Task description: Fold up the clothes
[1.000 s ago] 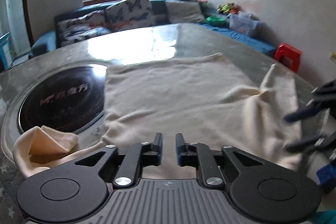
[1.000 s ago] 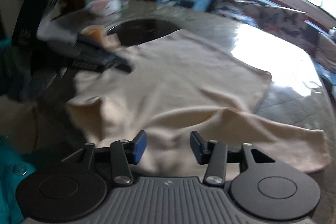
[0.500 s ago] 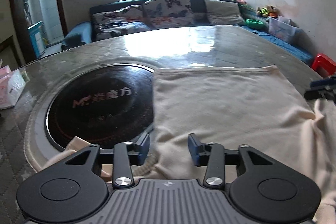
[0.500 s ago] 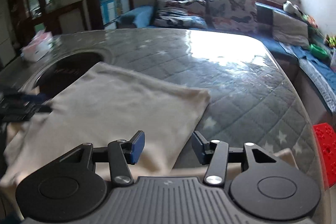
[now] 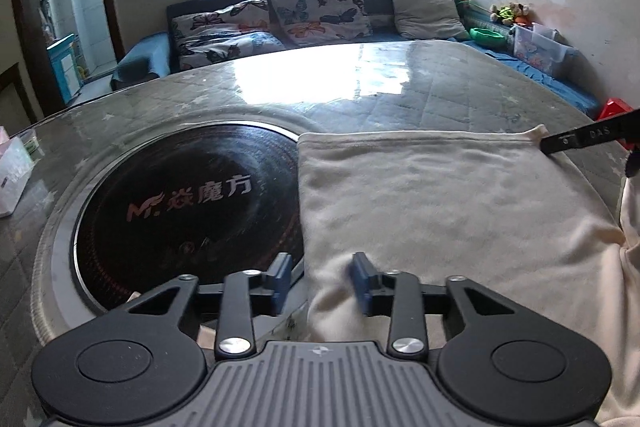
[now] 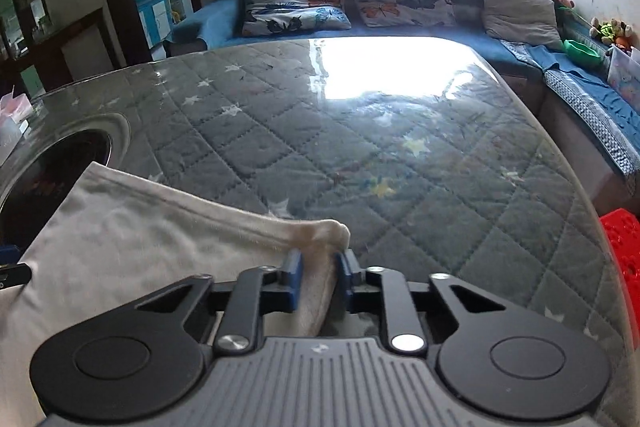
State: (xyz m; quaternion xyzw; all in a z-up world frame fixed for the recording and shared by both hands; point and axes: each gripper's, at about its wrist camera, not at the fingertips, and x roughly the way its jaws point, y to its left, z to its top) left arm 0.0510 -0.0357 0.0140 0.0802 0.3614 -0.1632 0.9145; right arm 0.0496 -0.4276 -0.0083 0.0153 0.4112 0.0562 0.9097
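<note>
A cream garment (image 5: 440, 195) lies spread flat on the glass-topped table, its left edge beside the black round hotplate (image 5: 188, 203). My left gripper (image 5: 320, 283) straddles the near left edge of the garment. Its jaws are closing with a fold of cloth between them, and a gap still shows at the left pad. My right gripper (image 6: 318, 275) is closing on the garment's far right corner (image 6: 320, 231), which bunches up between the blue pads. In the left wrist view the right gripper's finger (image 5: 580, 139) shows at that corner.
The quilted star-pattern table top (image 6: 400, 147) stretches beyond the garment. A tissue box (image 5: 12, 175) stands at the table's left edge. A blue sofa with butterfly cushions (image 5: 316, 11) runs behind, and a red stool (image 6: 624, 247) stands to the right.
My right gripper swung over to the garment's far corner and closed on it. My left gripper shifted to the garment's left edge by the hotplate, its jaws wider than a second ago.
</note>
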